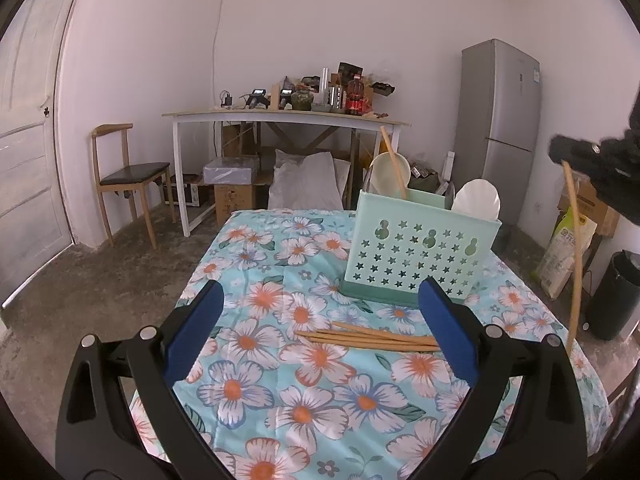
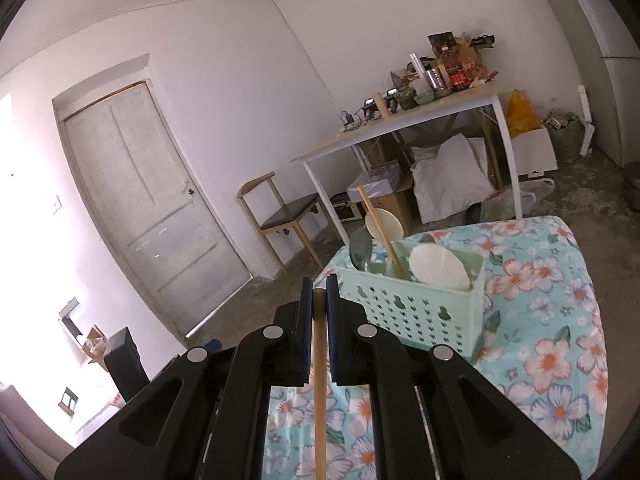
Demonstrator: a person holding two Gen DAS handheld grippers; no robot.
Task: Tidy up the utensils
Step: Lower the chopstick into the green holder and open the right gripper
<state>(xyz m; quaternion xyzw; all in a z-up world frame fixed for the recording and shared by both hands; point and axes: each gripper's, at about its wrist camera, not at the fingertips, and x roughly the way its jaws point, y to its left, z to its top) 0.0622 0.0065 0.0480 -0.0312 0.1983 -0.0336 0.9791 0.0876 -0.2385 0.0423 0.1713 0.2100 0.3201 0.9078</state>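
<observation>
Left tongs [image 1: 320,320] spread wide above loose chopsticks [image 1: 372,338] mid-counter [image 1: 280,380], near the mint utensil basket [image 1: 420,252] at the far edge. Visible only from the right wrist: right tongs [image 2: 319,296] pinching a single chopstick [image 2: 320,380].

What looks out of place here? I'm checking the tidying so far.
A bundle of loose chopsticks lies on the floral tablecloth in front of the green caddy, not in it. One chopstick already stands tilted inside. The right gripper holds another chopstick.
</observation>
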